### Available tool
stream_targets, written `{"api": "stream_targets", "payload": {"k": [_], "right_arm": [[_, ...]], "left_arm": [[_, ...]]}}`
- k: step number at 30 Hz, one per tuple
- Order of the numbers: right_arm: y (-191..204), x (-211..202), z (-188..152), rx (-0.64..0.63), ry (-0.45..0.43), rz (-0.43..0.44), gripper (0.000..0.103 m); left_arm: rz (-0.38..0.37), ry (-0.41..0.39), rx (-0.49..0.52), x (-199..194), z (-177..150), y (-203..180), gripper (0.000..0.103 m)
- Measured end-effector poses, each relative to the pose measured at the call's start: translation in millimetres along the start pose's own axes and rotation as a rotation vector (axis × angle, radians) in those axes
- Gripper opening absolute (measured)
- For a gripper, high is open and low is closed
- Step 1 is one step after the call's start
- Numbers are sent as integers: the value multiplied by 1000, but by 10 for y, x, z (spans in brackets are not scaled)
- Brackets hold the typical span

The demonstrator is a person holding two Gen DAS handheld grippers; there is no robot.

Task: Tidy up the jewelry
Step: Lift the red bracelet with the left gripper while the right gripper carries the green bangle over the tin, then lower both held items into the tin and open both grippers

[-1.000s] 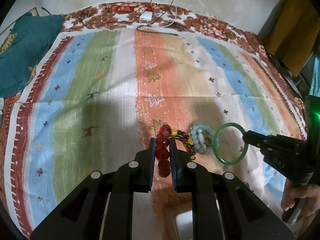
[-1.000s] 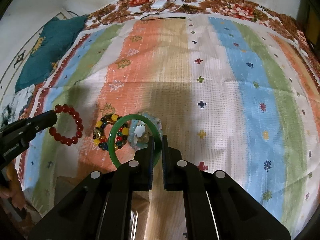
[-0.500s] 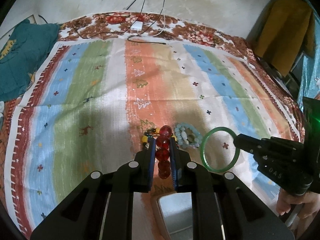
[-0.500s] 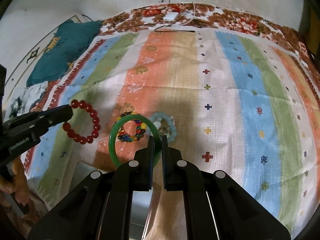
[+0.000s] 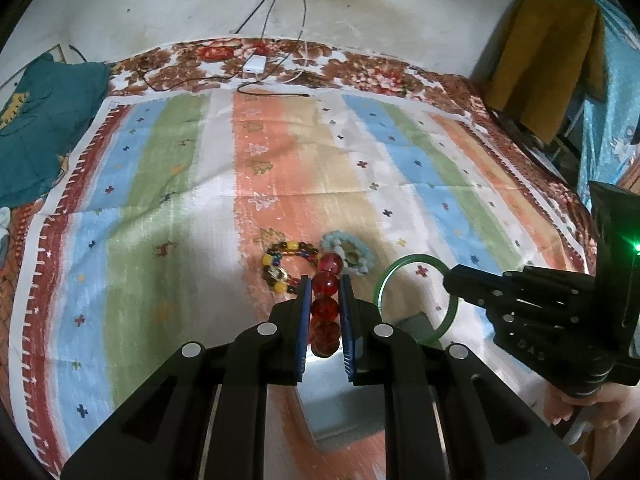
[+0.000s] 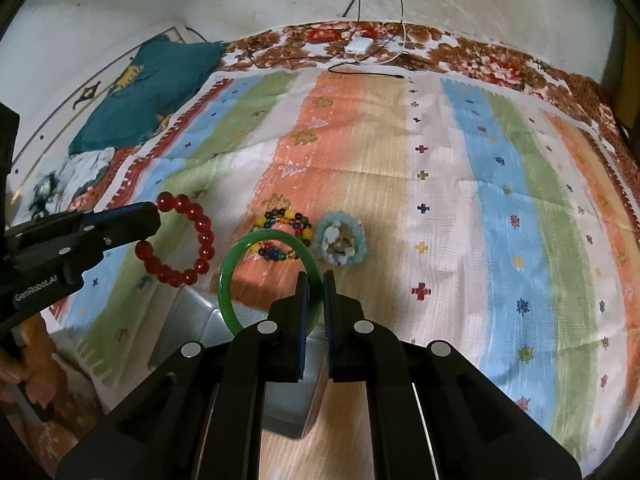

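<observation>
My left gripper [image 5: 325, 280] is shut on a red bead bracelet [image 5: 326, 306], held above the striped cloth; the bracelet also shows in the right wrist view [image 6: 188, 246]. My right gripper [image 6: 314, 280] is shut on a green bangle [image 6: 240, 256], also held in the air; the bangle shows in the left wrist view [image 5: 386, 280]. A multicoloured bead bracelet [image 6: 286, 230] and a pale blue bead bracelet [image 6: 340, 238] lie side by side on the cloth ahead of both grippers. A grey open box [image 6: 200, 320] sits below and near the grippers.
The striped cloth [image 6: 500, 200] covers a bed. A teal cushion [image 6: 144, 88] lies at the far left. A white charger [image 6: 358, 46] and cables lie at the far edge by the wall. A yellow cloth [image 5: 548, 52] hangs at the right.
Both grippers have pulled back and up from the cloth with their bracelets. The two bracelets on the cloth now lie farther ahead, and the grey box has come into view below.
</observation>
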State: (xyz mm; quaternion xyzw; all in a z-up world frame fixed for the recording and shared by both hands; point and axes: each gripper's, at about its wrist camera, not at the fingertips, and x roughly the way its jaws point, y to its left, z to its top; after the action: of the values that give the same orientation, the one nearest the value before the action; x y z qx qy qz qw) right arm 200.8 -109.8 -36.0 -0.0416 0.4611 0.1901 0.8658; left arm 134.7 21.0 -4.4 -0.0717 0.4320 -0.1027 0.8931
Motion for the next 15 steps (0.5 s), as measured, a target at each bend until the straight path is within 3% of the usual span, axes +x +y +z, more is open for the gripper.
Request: {"api": "stream_targets", "payload": {"k": [15], "right_arm": [[150,-166,-303,-41,2,19,8]], "left_arm": [[-25,0,15,-178,-361,-140,13]]}}
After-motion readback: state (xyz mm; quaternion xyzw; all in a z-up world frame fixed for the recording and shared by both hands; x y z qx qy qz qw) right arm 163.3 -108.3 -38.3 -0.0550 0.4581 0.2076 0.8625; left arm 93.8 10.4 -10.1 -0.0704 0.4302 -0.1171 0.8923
